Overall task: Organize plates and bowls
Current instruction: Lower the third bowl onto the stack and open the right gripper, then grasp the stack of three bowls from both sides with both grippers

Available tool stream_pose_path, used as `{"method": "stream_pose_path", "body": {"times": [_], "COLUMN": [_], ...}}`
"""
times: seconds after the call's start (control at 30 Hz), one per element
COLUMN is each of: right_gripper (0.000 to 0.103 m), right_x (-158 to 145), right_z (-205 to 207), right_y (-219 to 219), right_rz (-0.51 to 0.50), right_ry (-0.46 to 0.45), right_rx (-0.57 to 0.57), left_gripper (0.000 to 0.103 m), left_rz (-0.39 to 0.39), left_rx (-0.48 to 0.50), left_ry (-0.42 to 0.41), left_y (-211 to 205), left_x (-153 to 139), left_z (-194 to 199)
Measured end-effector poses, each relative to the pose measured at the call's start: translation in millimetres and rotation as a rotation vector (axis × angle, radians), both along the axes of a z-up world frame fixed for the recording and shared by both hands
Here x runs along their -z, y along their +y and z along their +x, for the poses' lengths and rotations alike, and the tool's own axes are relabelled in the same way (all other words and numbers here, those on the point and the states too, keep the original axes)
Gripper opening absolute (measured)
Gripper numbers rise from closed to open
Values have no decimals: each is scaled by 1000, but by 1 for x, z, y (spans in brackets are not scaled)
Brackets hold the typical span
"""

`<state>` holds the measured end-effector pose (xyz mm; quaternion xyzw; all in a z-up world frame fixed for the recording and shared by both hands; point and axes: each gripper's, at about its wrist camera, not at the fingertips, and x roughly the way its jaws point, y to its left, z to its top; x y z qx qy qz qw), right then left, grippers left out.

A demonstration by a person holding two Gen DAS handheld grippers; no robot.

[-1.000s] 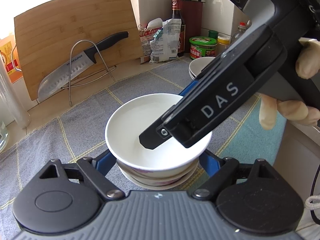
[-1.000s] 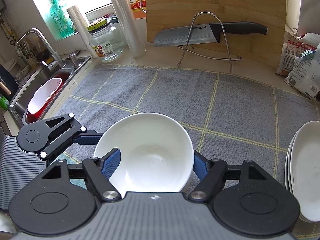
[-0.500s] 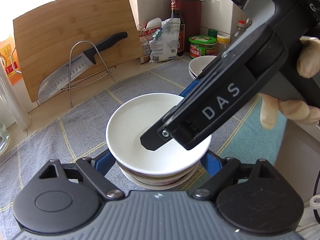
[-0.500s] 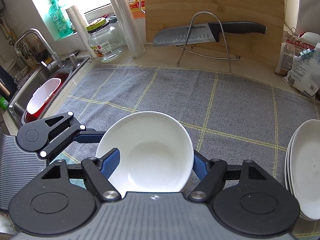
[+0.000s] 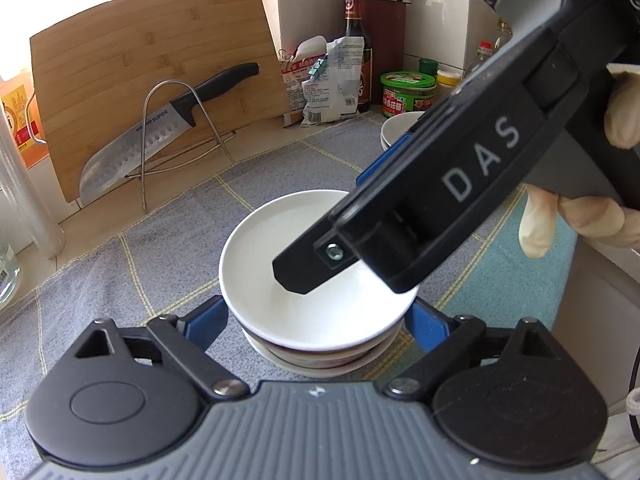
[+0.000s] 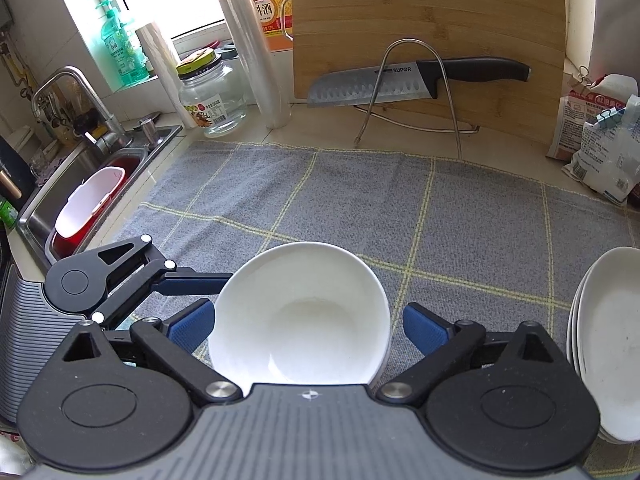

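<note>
Presently, the white bowl (image 6: 298,316) sits atop a stack of bowls (image 5: 320,354) on the grey cloth (image 6: 360,208). Left gripper (image 5: 316,322) and right gripper (image 6: 306,322) both flank it, jaws spread, pads clear of the rim. Stacked plates (image 6: 608,360) lie well apart at right.

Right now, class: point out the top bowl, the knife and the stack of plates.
top bowl (image 6: 296,320), right wrist view, inside bottom.
knife (image 6: 368,88), right wrist view, blade.
stack of plates (image 6: 612,340), right wrist view, top plate's face.

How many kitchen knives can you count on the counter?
1: a black-handled knife resting across the wire stand in front of the bamboo cutting board. The dark knife block shows more handles, so their blades are hidden.
</note>
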<state>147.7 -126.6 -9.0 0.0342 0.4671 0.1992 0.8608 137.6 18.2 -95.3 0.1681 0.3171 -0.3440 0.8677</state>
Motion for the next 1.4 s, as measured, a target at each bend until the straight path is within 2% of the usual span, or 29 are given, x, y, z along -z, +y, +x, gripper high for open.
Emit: {"method": "stream_pose_path", "body": {"times": [0.4, 0.57, 0.87, 1.0, 1.17, 1.4], "right_gripper": [103, 103, 103, 103, 103, 103], "right_x": [-11, -15, -2, -9, -23, -18], "right_z": [-10, -14, -10, -14, -25, -53], "right_y": [6, 11, 7, 5, 2, -8], "right_rz": [22, -5, 31, 33, -34, -98], "right_ry": [-57, -82, -33, -51, -112, -91], "right_rx": [-27, -19, 11, 20, 52, 100], "left_gripper": [97, 97, 97, 97, 98, 98], "left_rz": [-12, -35, -56, -60, -65, -40], "left_rx": [-10, -26, -67, -81, -71, -11], "left_ry": [-28, -33, -34, -36, -40, -23], "left_y": [9, 16, 31, 39, 49, 60], "left_x": [-7, -10, -7, -7, -6, 7], "left_z": [-8, -11, -13, -14, -13, -12]}}
